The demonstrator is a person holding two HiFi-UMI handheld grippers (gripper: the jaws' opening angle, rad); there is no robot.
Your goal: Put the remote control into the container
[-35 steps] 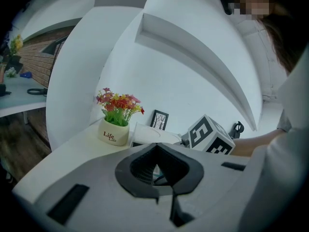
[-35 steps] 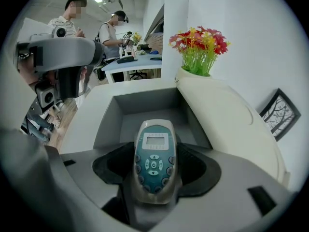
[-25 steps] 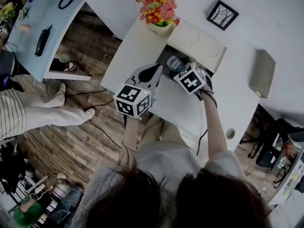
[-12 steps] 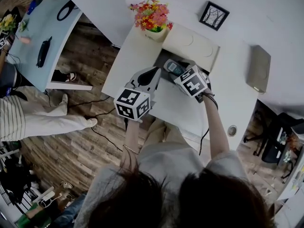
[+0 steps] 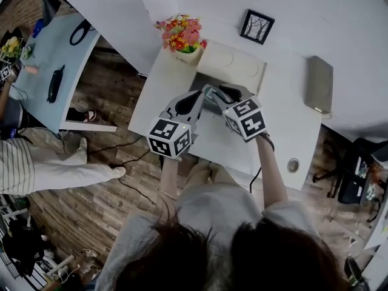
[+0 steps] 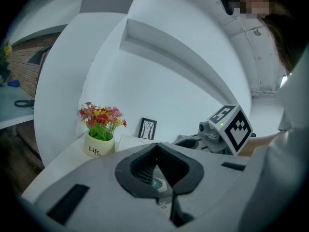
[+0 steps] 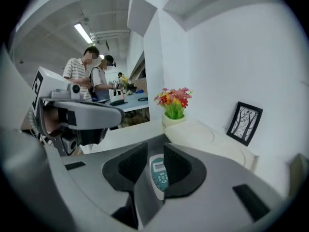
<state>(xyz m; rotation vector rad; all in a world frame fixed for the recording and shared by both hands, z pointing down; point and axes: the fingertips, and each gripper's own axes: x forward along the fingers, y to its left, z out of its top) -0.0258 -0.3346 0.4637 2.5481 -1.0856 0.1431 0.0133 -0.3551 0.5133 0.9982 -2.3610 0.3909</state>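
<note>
White desk (image 5: 285,126) and white wall are filling most of the scene. The right tool (image 7: 155,148) is closing its jaws. The remote control (image 7: 158,174) is lying between them, with both dark ribbed pads sitting against its long sides. The remote control is pale with a teal face, a small screen and a ring of buttons, and any print on it is too small to read. It is pointing toward the cream container (image 7: 207,138), which is sitting just beyond the jaw tips and showing a flat top marked with circles. Whether the remote control is lifted clear of the desk cannot be told.

The left tool (image 6: 155,148) is hanging just beside the right one, its jaws pressed together with nothing between them.

A white flower pot (image 6: 99,146) holding red and yellow blooms is standing at the container's left end and showing "Life" in dark letters. A framed picture of bare trees (image 6: 147,128) is standing by the wall behind the container. A grey box (image 5: 318,83) is lying well apart to the right. Two people (image 7: 89,79) are standing at a pale blue desk (image 5: 57,53) across the wooden floor (image 5: 115,180).
</note>
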